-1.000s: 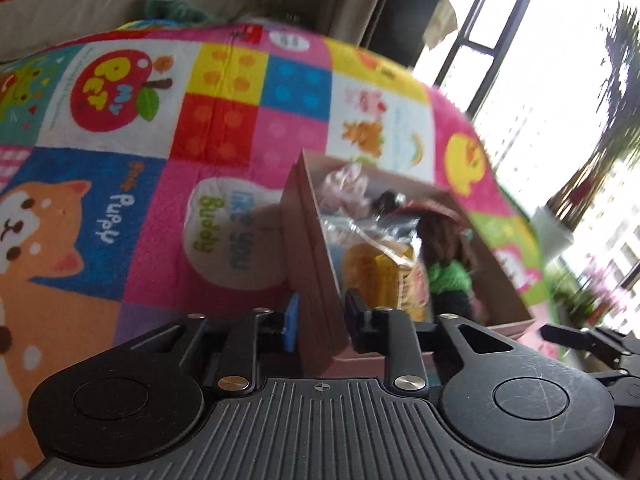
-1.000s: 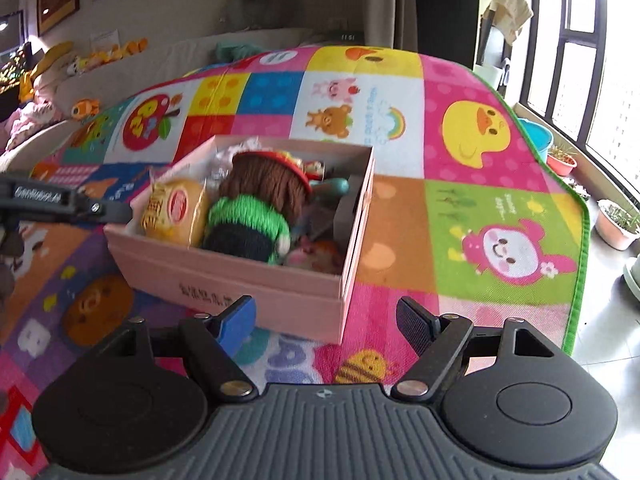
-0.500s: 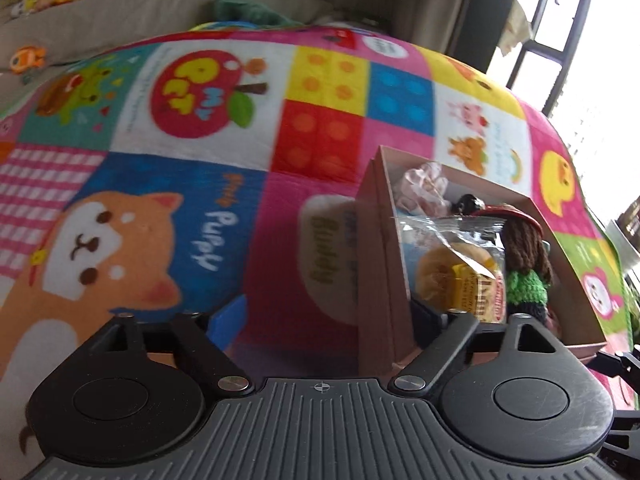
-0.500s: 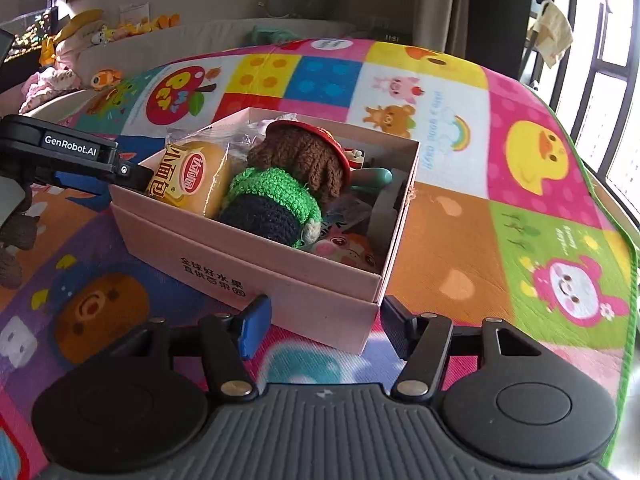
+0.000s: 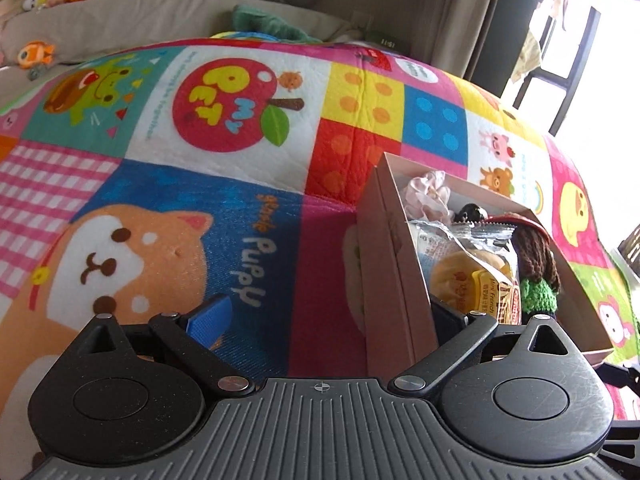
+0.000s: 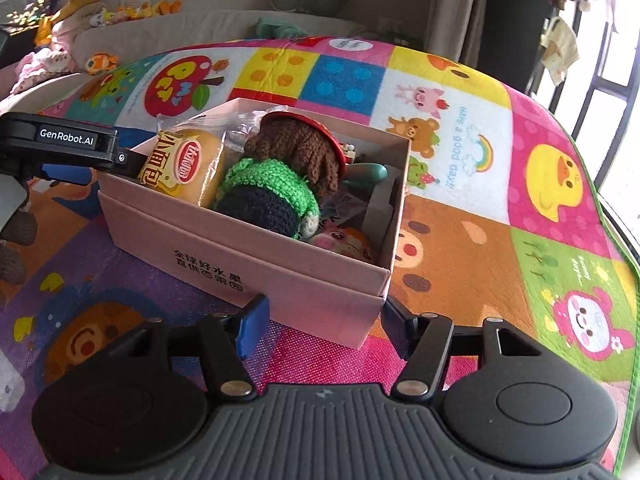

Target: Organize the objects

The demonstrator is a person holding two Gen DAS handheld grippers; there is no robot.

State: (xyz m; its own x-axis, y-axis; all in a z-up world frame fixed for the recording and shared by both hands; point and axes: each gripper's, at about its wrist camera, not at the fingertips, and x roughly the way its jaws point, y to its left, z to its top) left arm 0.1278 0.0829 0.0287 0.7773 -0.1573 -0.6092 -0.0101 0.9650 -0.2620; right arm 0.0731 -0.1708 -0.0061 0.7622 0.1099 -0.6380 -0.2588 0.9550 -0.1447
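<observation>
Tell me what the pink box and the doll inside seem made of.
Pink box: likely matte cardboard, with thin flat walls, crisp edges and printed characters. Doll: crocheted yarn, with visible looped stitches in brown, green and dark blue; soft, fuzzy finish.

2 low views share box (image 5: 394,264).

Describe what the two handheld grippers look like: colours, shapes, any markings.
Both the left gripper and right gripper are matte black, with ribbed bodies, round discs, silver pivot screws and blue finger pads. White GenRobot.AI lettering marks the left one's side.
</observation>
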